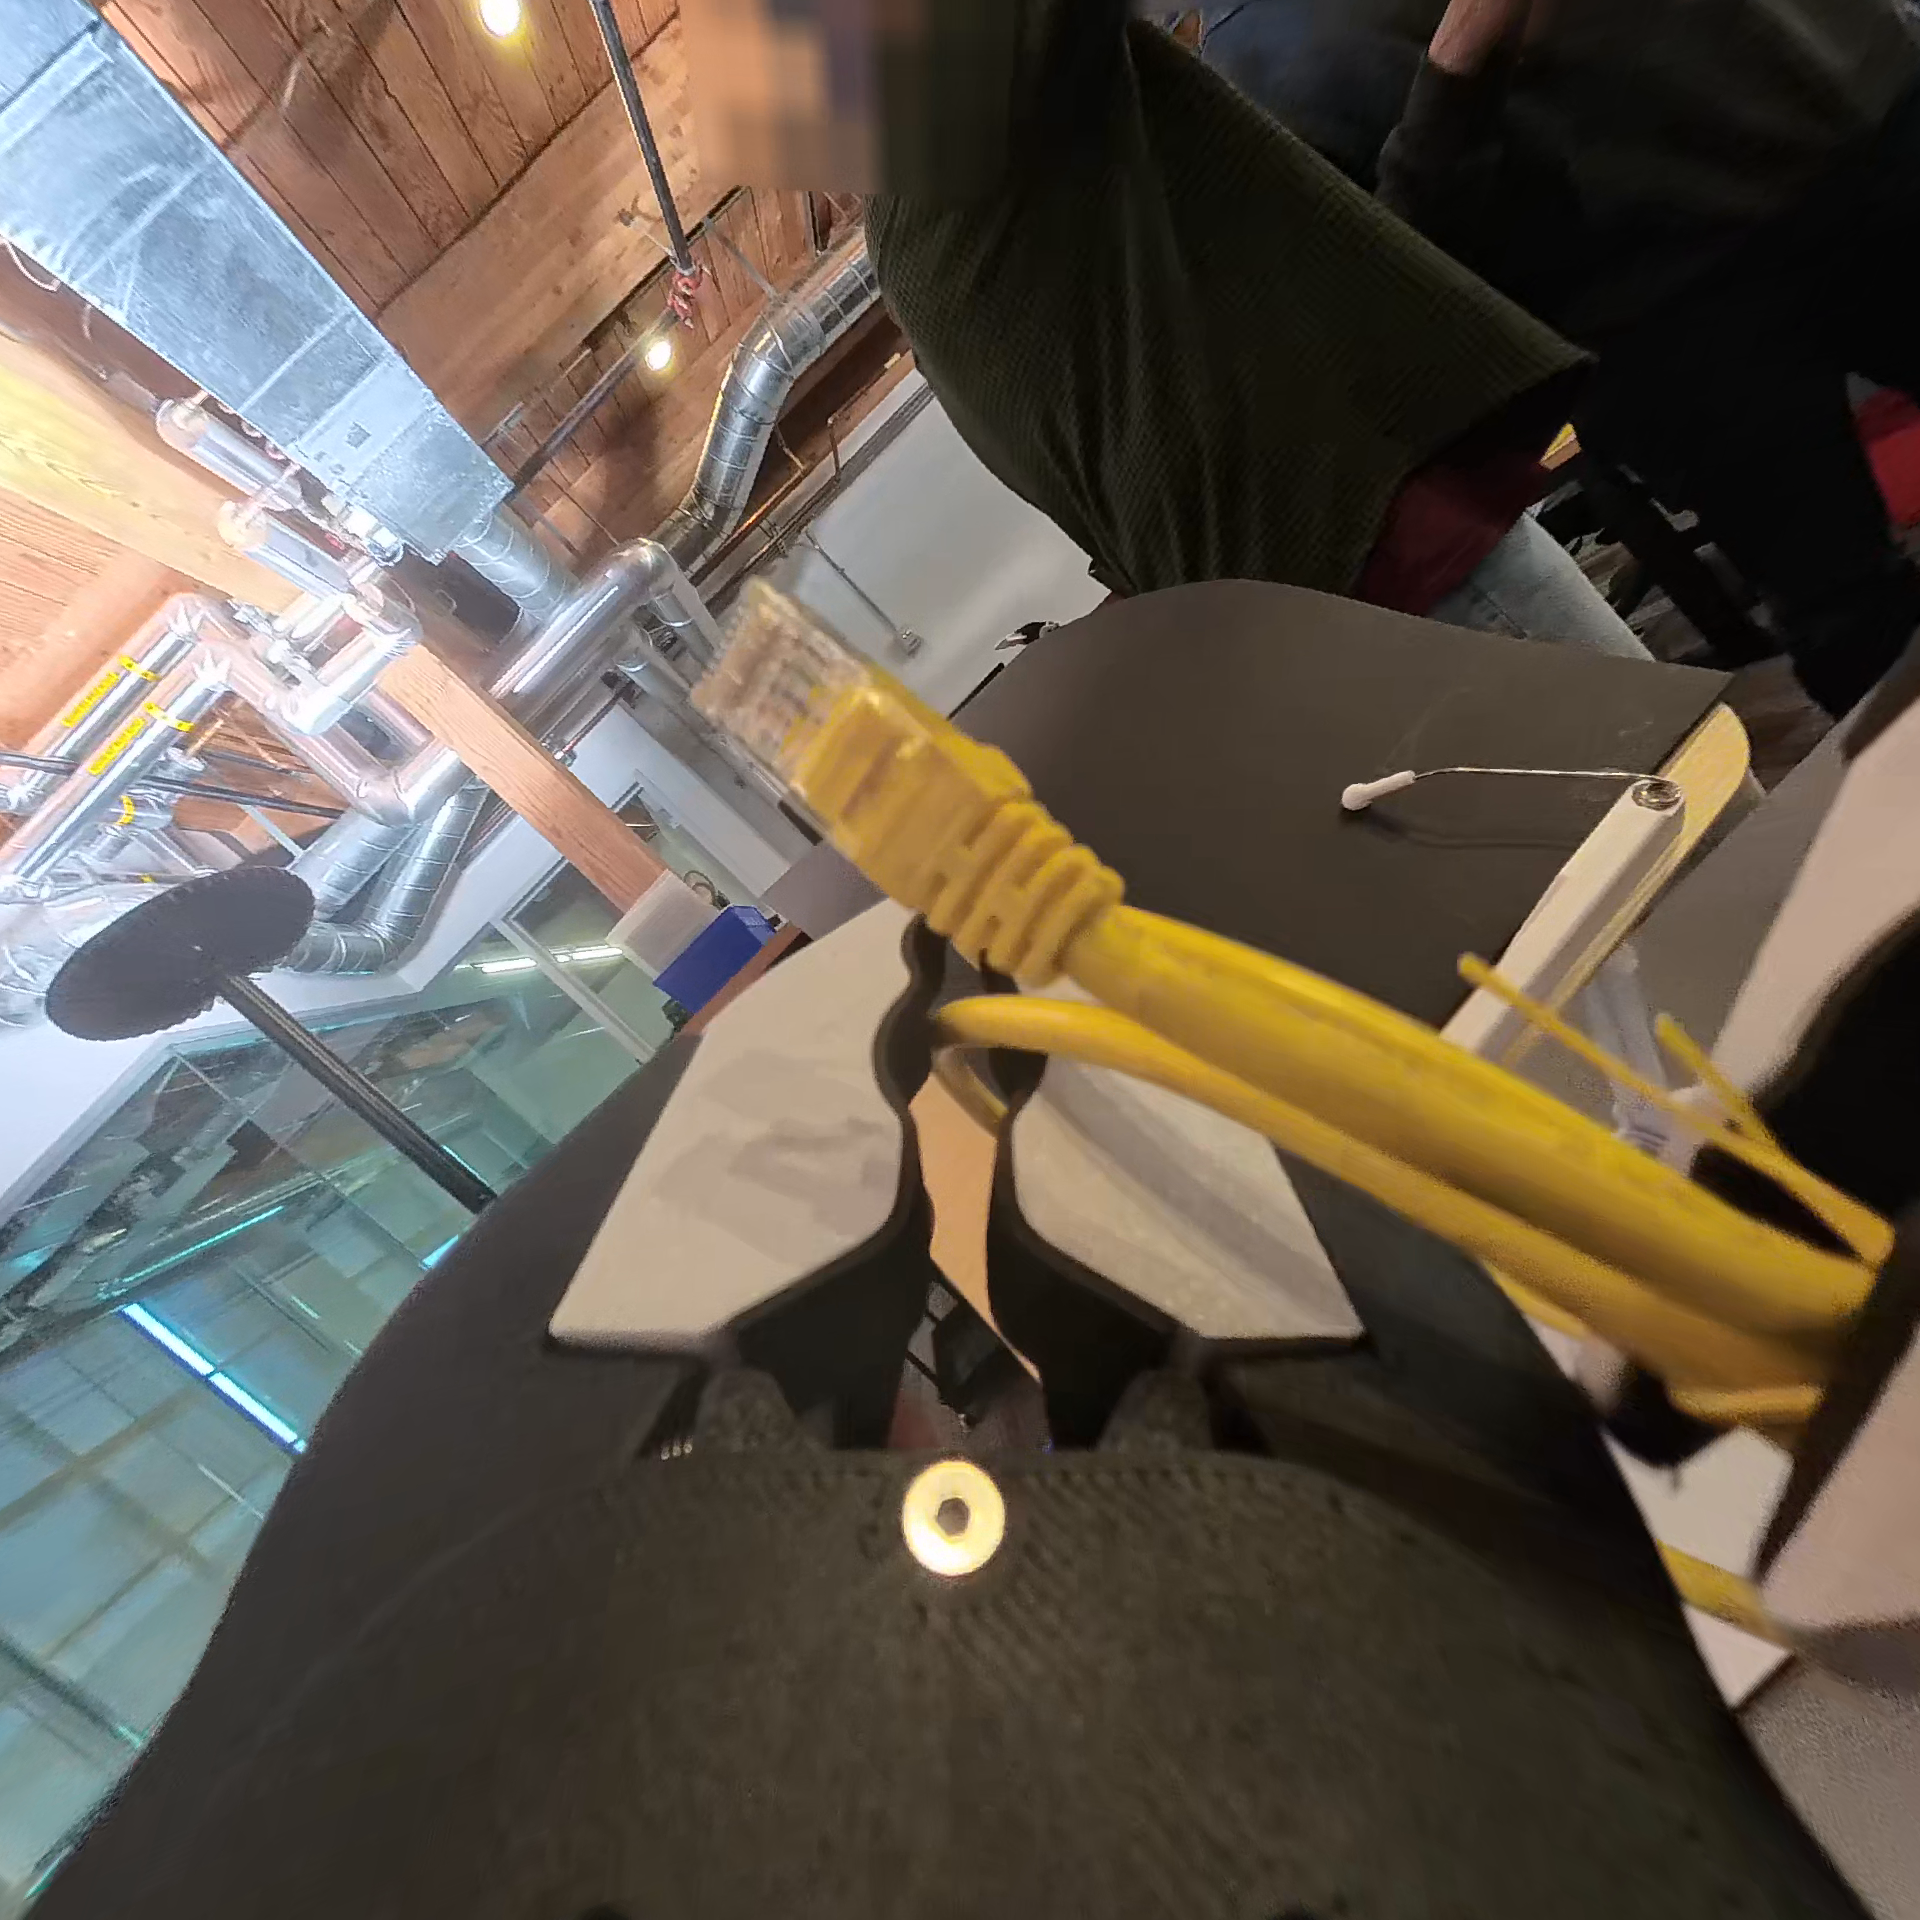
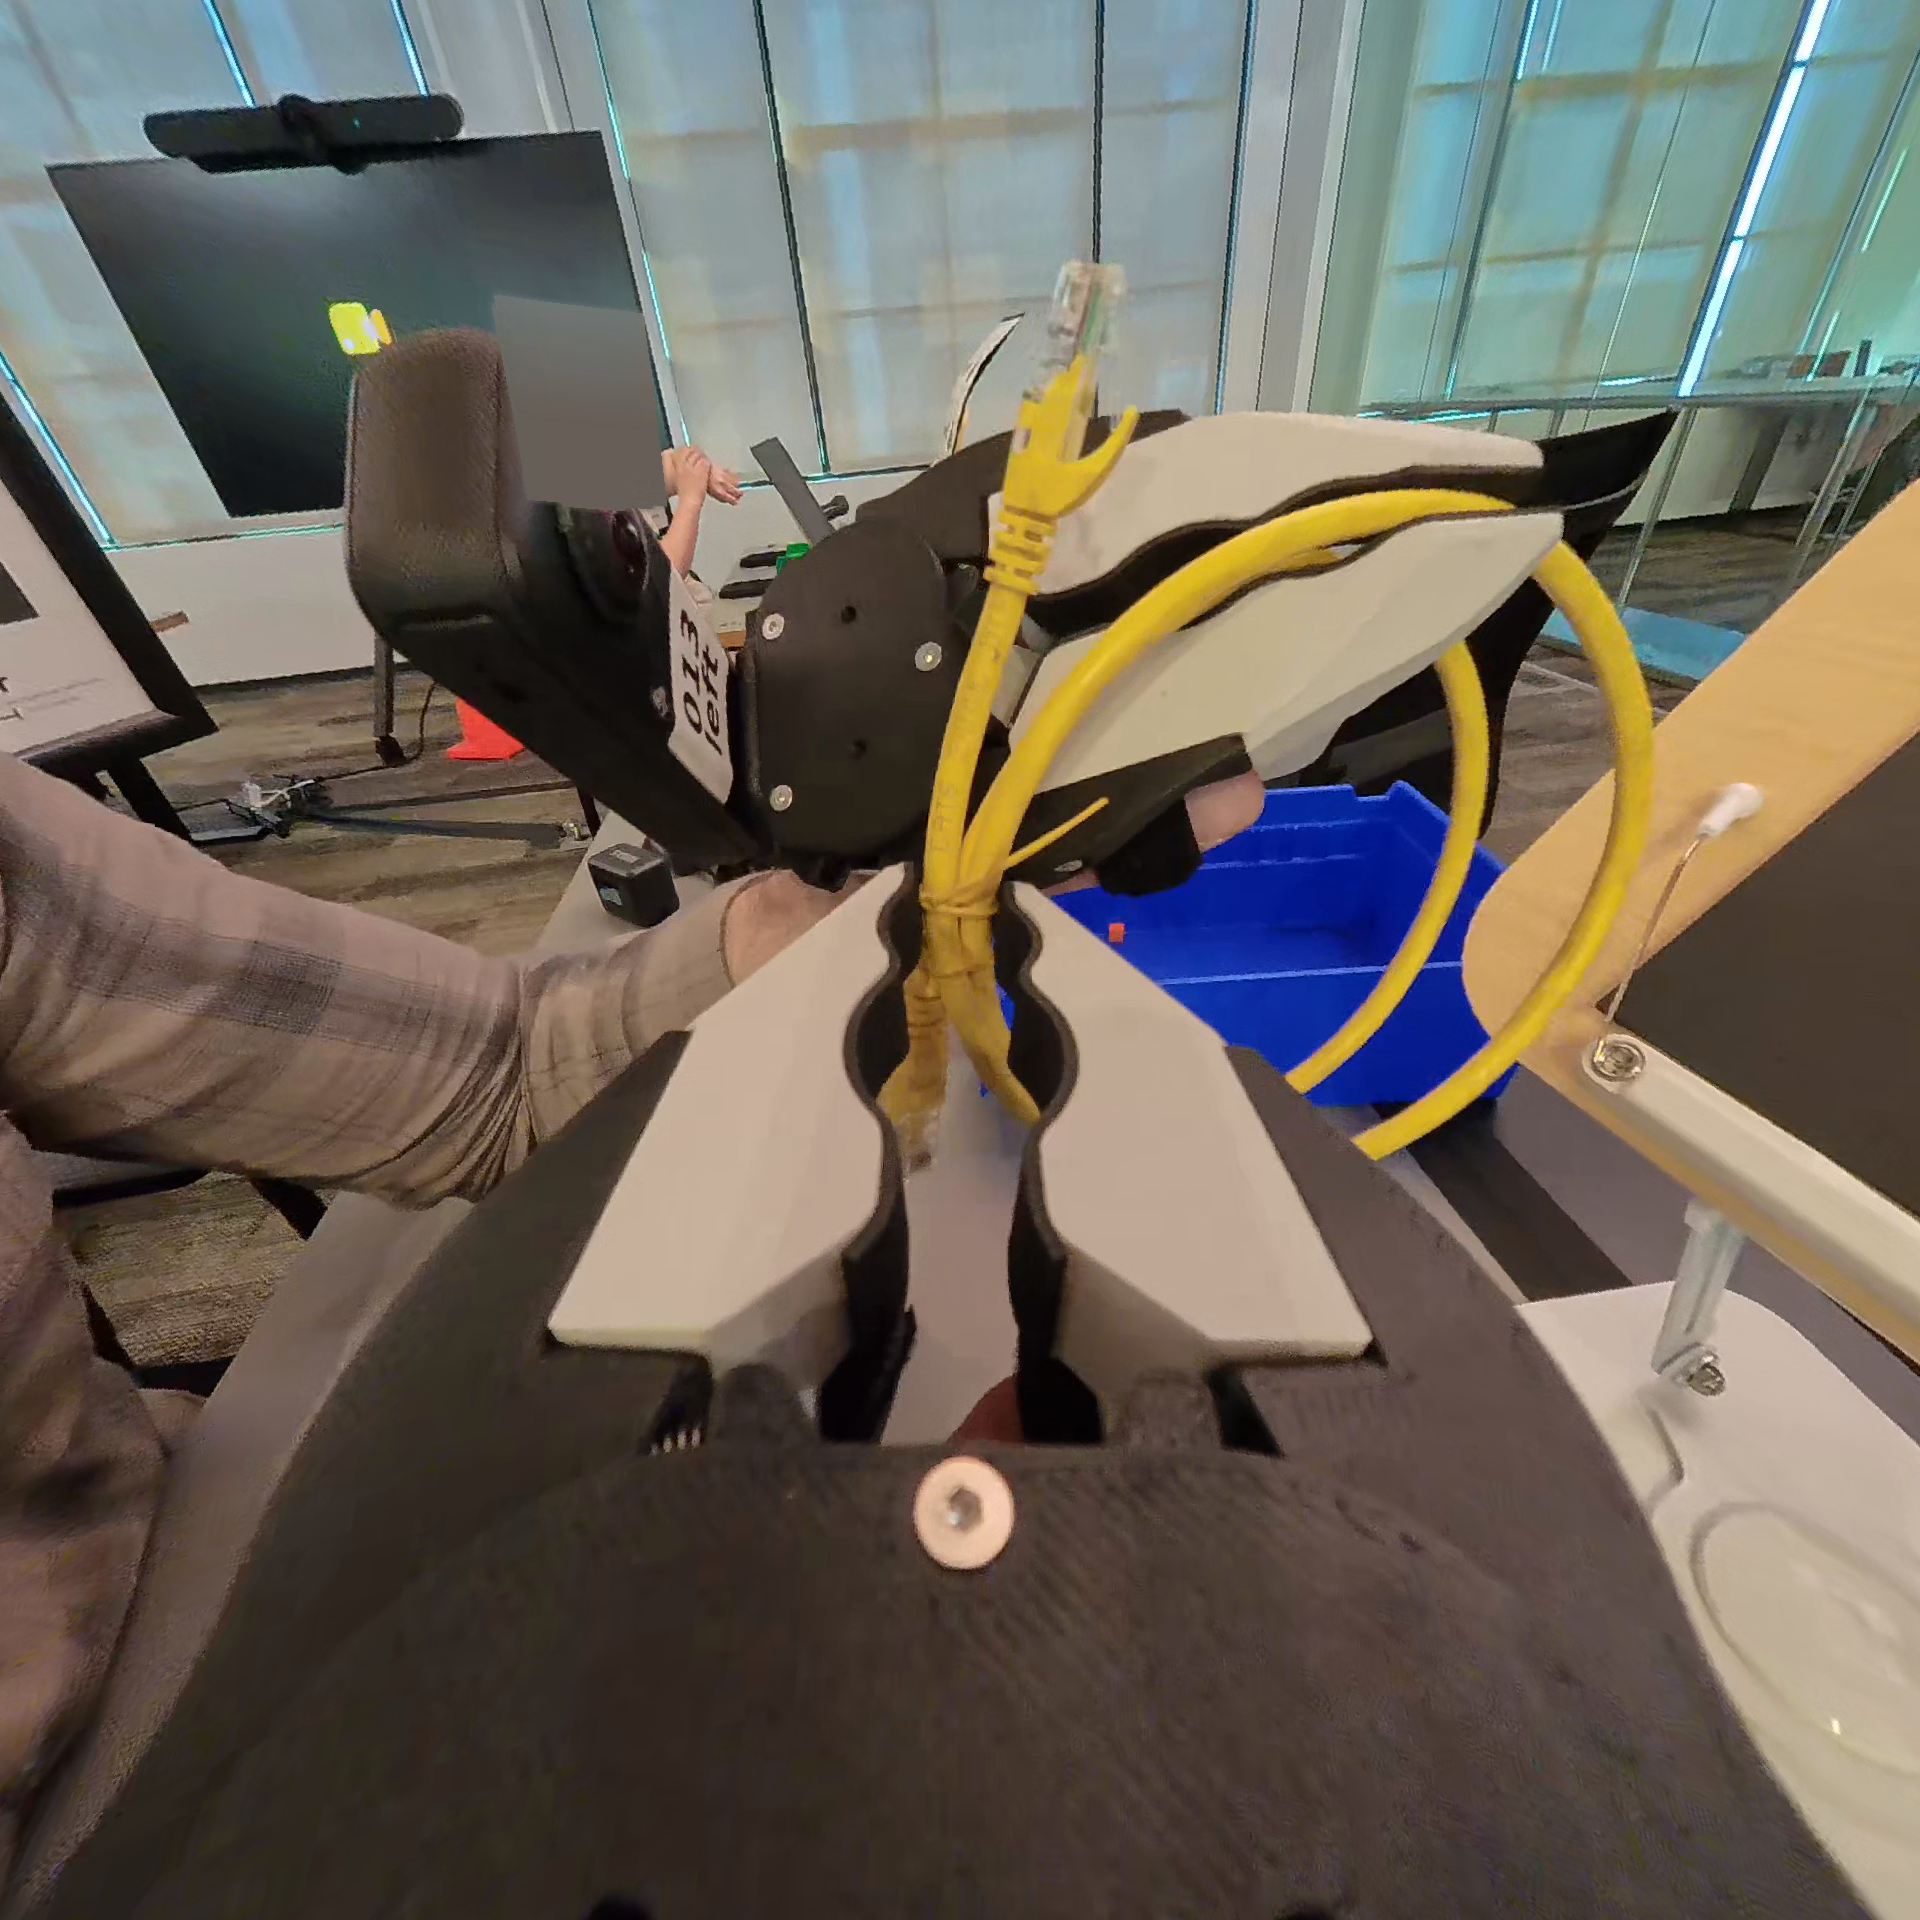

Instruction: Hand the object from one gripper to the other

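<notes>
office/lab space: glass partitions (image 2: 935,208), wall screen (image 2: 343,312), exposed ducts (image 1: 260,312), timber ceiling (image 1: 416,125), blue bin (image 2: 1299,935)

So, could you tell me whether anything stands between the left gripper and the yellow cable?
Nothing visible does. A strand of the yellow cable lies right between the fingertips of the left gripper, which look closed on it, while the right gripper clamps the tied bundle.

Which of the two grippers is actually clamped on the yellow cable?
The right gripper: it pinches the yellow cable at the tied bundle. The left gripper, beyond it, has cable loops near it but no visible hold.
</notes>
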